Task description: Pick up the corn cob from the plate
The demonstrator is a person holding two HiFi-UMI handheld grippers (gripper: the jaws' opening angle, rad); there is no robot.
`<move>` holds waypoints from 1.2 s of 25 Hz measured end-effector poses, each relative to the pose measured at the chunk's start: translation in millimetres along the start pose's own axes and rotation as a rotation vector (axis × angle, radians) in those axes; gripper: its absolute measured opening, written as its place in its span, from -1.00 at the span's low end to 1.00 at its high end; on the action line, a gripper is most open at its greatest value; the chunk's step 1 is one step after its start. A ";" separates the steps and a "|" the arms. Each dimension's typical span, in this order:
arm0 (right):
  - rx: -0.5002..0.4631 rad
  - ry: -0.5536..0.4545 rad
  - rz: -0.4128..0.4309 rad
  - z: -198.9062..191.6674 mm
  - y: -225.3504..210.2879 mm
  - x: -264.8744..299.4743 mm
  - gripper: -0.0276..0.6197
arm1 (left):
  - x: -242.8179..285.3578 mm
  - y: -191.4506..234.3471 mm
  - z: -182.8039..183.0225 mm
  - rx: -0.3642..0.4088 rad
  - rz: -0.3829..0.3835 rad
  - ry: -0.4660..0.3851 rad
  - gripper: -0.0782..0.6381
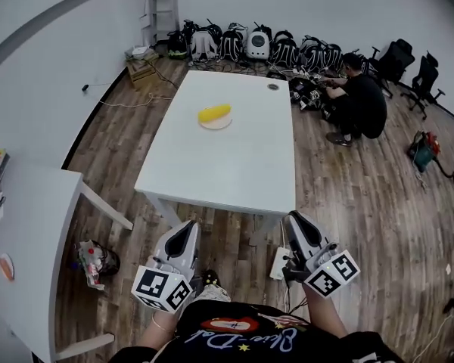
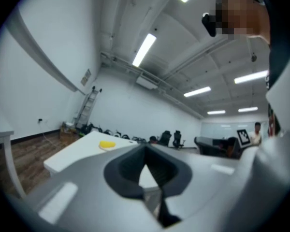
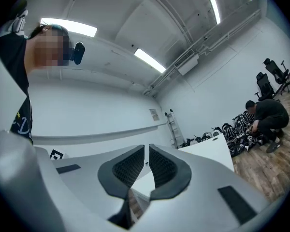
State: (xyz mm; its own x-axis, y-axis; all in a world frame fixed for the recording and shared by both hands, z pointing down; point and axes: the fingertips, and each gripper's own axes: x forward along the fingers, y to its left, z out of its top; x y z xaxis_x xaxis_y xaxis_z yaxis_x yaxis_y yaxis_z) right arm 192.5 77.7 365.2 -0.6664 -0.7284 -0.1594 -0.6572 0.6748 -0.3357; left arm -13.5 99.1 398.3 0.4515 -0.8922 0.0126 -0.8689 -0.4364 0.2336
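A yellow corn cob (image 1: pixel 214 113) lies on a small pale plate (image 1: pixel 216 124) in the far half of the white table (image 1: pixel 227 165). Both grippers hover in front of the table's near edge, well short of the plate. My left gripper (image 1: pixel 191 224) is shut with nothing in it, and my right gripper (image 1: pixel 291 217) is shut and empty too. In the left gripper view the corn cob (image 2: pixel 107 144) shows as a small yellow shape on the table (image 2: pixel 72 154), far beyond the closed left gripper (image 2: pixel 145 154). In the right gripper view the right gripper (image 3: pixel 146 151) points past the table (image 3: pixel 209 152).
A person (image 1: pixel 361 101) crouches on the wood floor at the back right, beside a row of backpacks (image 1: pixel 250 44) along the wall. Office chairs (image 1: pixel 399 60) stand further right. A second white table (image 1: pixel 30 225) is at my left, a bag (image 1: pixel 97 262) beneath it. A small dark disc (image 1: pixel 273 87) lies on the table's far corner.
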 end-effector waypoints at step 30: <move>-0.628 0.761 0.633 -136.2 -196.8 472.3 -0.17 | 222.5 244.1 39.4 -0.070 0.067 0.060 -0.82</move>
State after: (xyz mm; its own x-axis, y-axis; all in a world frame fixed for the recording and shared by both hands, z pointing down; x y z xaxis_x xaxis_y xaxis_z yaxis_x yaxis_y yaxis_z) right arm -40.9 -382.9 482.4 -0.8358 -0.1265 0.5342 -0.0499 0.9866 0.1555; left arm -133.2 -210.5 419.8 0.4056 -0.9098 0.0883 -0.8825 -0.3646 0.2972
